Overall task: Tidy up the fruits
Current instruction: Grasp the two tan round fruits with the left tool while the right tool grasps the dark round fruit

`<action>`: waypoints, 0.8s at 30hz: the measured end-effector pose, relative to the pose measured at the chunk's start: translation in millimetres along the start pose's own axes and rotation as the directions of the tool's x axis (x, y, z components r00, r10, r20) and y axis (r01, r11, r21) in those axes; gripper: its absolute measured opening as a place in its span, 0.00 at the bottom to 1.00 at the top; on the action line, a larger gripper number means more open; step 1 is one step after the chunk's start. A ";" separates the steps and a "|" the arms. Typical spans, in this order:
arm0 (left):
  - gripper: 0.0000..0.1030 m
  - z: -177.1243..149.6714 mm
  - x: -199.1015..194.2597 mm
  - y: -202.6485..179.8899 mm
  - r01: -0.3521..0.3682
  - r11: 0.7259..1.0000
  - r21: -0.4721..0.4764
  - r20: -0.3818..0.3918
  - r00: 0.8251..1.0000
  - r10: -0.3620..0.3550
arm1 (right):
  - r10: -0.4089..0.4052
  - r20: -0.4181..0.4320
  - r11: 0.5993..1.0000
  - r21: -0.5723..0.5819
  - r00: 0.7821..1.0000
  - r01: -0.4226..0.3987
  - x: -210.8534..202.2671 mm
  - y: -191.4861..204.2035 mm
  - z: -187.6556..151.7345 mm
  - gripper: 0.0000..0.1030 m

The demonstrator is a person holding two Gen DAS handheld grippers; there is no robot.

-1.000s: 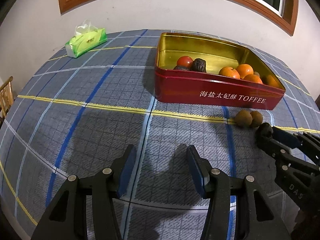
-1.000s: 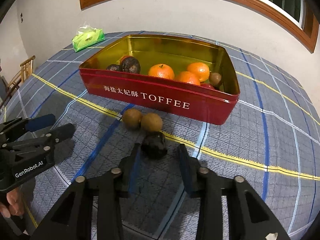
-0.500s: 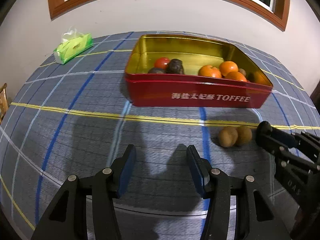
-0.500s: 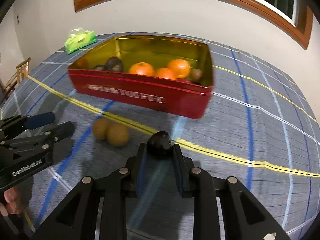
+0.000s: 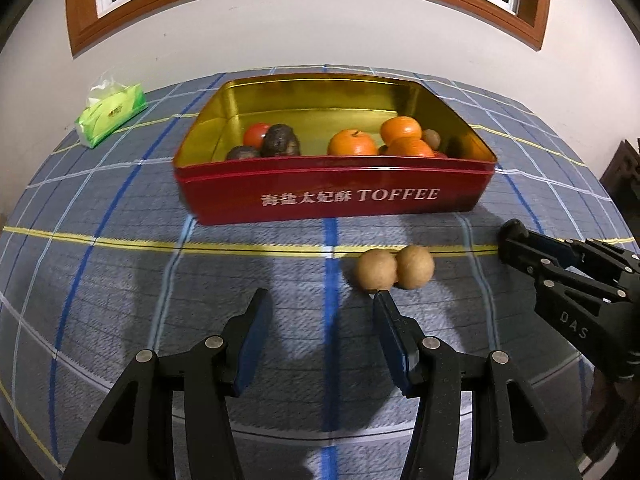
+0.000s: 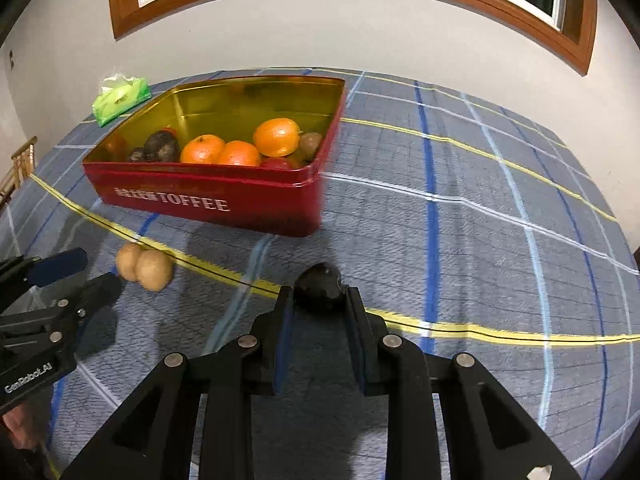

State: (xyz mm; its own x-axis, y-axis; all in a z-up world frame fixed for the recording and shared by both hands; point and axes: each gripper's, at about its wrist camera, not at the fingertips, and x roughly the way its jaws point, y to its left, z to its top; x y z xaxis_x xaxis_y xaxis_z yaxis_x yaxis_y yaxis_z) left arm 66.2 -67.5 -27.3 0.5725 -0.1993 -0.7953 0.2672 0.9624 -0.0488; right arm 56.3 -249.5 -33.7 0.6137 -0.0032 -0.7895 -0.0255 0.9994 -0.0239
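A red toffee tin with a gold inside holds oranges, dark fruits and a red one. Two tan round fruits lie touching on the cloth in front of it. My left gripper is open over bare cloth, its right finger just below the tan pair. My right gripper is shut on a dark wrinkled fruit, held above the cloth to the right of the tin. In the left wrist view the right gripper shows at the right edge.
The table wears a blue-grey plaid cloth with yellow and blue lines. A green tissue pack lies at the far left near the wall. A wooden chair stands at the left edge.
My right gripper closed on the dark fruit, lifted it off the cloth and carried it right. My left gripper slid right, toward the two tan fruits.
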 end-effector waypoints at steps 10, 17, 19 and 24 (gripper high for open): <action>0.52 3.9 3.1 -17.8 0.022 0.999 0.027 -0.003 1.000 -0.022 | -0.044 0.004 0.998 0.054 0.999 0.043 4.5 -30.4 2.4 0.23; 0.52 2.8 6.9 -24.6 0.029 0.999 0.029 -0.014 1.000 -0.028 | -0.043 0.010 0.997 0.058 0.999 0.042 6.0 -34.2 3.4 0.23; 0.52 2.5 8.5 -27.0 0.027 0.999 0.026 -0.017 0.999 -0.027 | -0.038 0.009 0.997 0.062 0.999 0.037 6.6 -34.6 3.7 0.23; 0.54 5.3 11.8 -35.0 0.020 0.999 0.032 -0.014 1.000 -0.019 | -0.036 0.010 0.997 0.064 0.999 0.036 6.6 -35.1 3.4 0.23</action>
State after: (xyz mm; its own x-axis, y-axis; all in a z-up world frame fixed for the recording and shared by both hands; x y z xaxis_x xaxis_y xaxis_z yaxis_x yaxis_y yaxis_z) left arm 67.7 -104.5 -31.8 0.5564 -0.2153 -0.8026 0.3032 0.9519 -0.0452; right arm 64.0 -284.5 -36.0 0.6218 -0.0391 -0.7822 0.0468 0.9988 -0.0127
